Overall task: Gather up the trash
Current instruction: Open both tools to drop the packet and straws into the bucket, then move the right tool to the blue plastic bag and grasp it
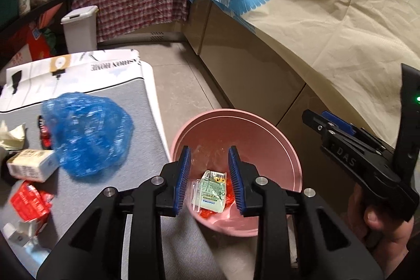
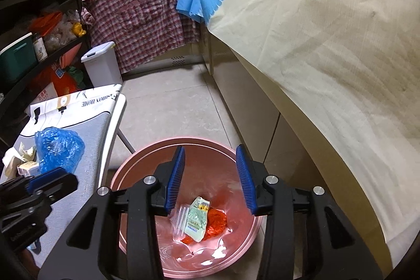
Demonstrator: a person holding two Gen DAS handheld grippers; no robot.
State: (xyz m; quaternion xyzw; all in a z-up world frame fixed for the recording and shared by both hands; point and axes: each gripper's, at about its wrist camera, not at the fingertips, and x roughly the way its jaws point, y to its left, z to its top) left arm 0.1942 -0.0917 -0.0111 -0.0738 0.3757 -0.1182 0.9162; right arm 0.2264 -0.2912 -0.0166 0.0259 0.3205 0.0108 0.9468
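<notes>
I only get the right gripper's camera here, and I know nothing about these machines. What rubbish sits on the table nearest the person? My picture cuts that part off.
Observer: A crumpled red wrapper lies at the near end of the grey table.
Operator: Anything beside it?
Observer: A small white box, just beyond it, next to the blue plastic bag.
Operator: Is the other gripper carrying something?
Observer: No. The left gripper is open and empty above the pink basin.
Operator: Who holds my gripper?
Observer: A hand grips the right gripper from beneath.
</notes>
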